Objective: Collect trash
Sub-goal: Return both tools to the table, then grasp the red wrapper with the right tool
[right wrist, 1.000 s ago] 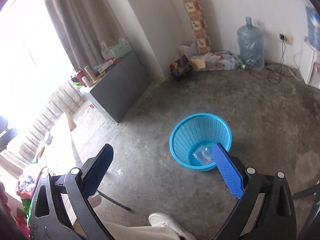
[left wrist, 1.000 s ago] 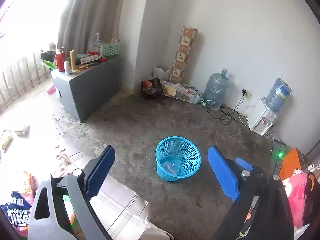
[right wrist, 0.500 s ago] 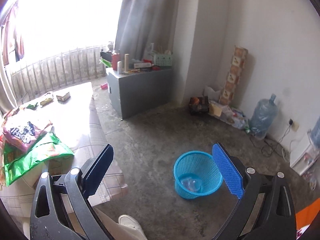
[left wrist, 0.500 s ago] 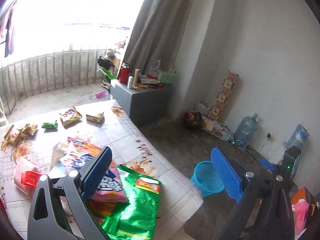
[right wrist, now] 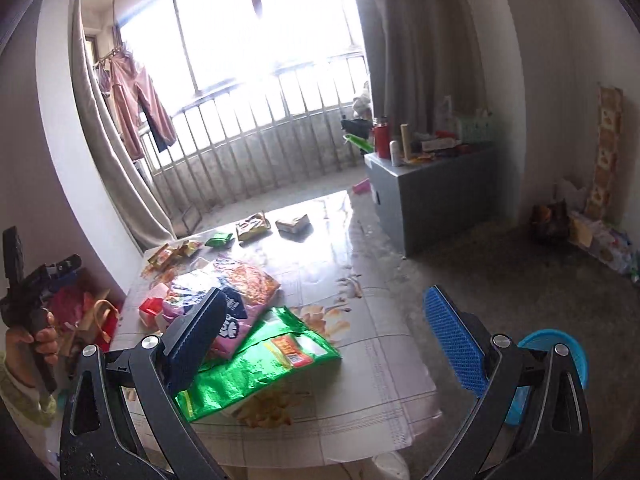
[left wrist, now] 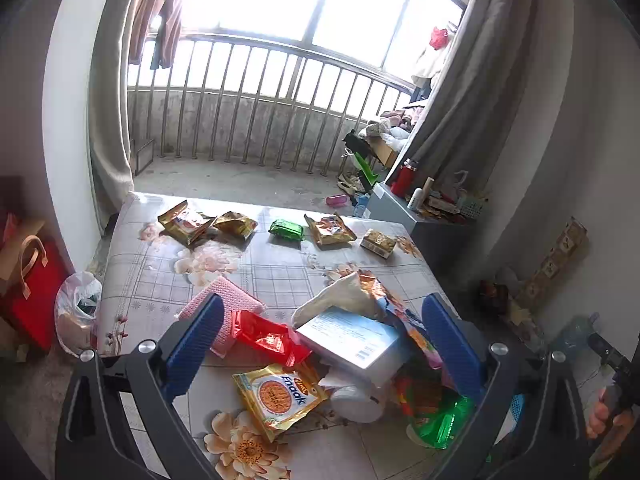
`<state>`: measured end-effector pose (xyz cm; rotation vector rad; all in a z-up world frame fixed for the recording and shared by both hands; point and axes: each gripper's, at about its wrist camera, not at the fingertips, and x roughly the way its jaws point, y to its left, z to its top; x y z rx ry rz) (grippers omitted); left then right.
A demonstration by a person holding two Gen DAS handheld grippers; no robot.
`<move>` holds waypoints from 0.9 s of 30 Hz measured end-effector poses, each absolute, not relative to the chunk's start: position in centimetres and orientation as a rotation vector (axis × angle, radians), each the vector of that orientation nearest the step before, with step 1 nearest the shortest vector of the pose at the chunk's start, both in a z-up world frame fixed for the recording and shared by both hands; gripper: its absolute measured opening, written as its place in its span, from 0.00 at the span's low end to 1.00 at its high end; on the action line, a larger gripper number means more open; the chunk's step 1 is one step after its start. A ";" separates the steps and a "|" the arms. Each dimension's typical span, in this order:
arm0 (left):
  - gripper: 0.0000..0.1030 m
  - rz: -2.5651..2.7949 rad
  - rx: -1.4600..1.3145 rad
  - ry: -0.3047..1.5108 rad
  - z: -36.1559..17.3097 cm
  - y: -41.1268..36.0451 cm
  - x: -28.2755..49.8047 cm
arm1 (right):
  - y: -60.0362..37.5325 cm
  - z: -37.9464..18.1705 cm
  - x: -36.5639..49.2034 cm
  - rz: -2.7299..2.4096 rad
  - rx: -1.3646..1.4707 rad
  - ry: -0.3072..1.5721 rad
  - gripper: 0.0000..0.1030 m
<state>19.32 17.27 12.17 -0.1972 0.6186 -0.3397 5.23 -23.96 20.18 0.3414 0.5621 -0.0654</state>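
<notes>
My left gripper (left wrist: 320,344) is open and empty above a low table (left wrist: 280,264) strewn with wrappers. Between its fingers lie a red wrapper (left wrist: 268,338), a white-blue box (left wrist: 348,338) and a yellow "Enaak" snack bag (left wrist: 280,396). A green bag (left wrist: 436,420) lies to the right. My right gripper (right wrist: 332,332) is open and empty over the table's near right part, above the green bag (right wrist: 256,364) and a pink bag (right wrist: 240,296). The blue trash basket (right wrist: 556,356) stands on the floor behind its right finger.
More wrappers (left wrist: 184,222) and a small box (left wrist: 378,242) lie at the table's far end. A grey cabinet (right wrist: 432,188) with bottles stands by the curtain. A red bag (left wrist: 28,292) and a plastic bag (left wrist: 78,312) sit on the floor at the left. Balcony railing (left wrist: 256,120) behind.
Both grippers have swung left, away from the blue basket on the floor and over the littered table. Both stayed open and empty.
</notes>
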 end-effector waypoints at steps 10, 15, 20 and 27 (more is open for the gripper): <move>0.87 -0.195 -0.152 0.742 3.2 21.3 24.6 | -18.8 19.7 10.8 0.199 0.363 0.653 0.84; 0.87 -0.198 0.127 0.757 -0.5 20.2 26.0 | -15.9 20.3 13.6 0.325 0.299 0.711 0.79; 0.87 -0.242 0.462 0.706 -3.4 17.9 26.4 | -12.2 21.9 17.8 0.466 0.263 0.783 0.75; 0.88 -0.309 0.506 0.739 -5.7 17.7 29.9 | -8.2 22.4 22.7 0.585 0.258 0.900 0.74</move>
